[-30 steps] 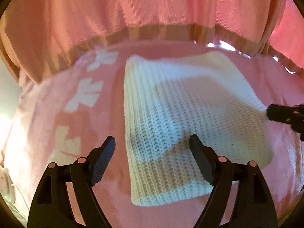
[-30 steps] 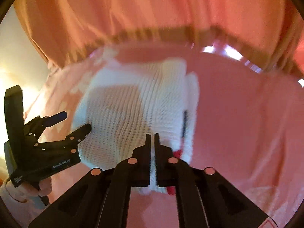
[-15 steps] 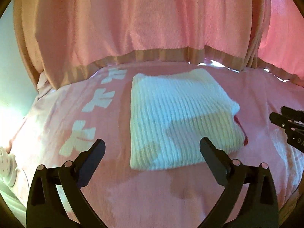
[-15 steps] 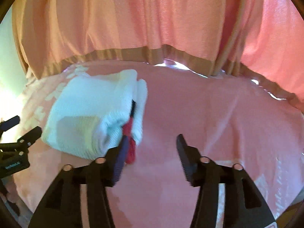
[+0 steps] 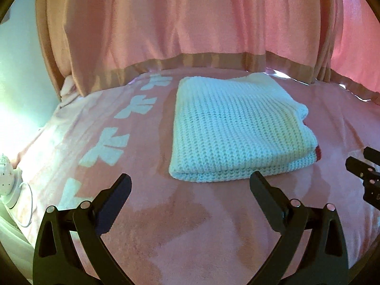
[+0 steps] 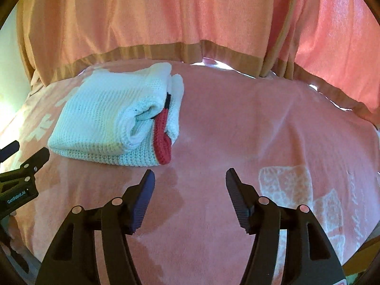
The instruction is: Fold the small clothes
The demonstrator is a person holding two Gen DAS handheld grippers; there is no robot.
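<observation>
A white knitted garment [image 5: 237,128] lies folded in a flat rectangle on the pink blanket [image 5: 190,225]. In the right wrist view the garment [image 6: 111,114] shows its layered folded edge with a red trim [image 6: 162,140] sticking out. My left gripper [image 5: 190,185] is open and empty, just short of the garment's near edge. My right gripper [image 6: 190,178] is open and empty, to the right of the garment's near corner. Each gripper shows at the edge of the other's view.
Pink curtains [image 5: 190,23] with a tan hem hang behind the blanket. White letter patterns [image 5: 106,149] run along the blanket's left side. A white device with a cable [image 5: 7,182] lies at the far left edge. A white printed patch [image 6: 296,194] marks the blanket at right.
My right gripper opened and let go of the garment's edge. Both grippers drew back from the garment, which now lies folded and still.
</observation>
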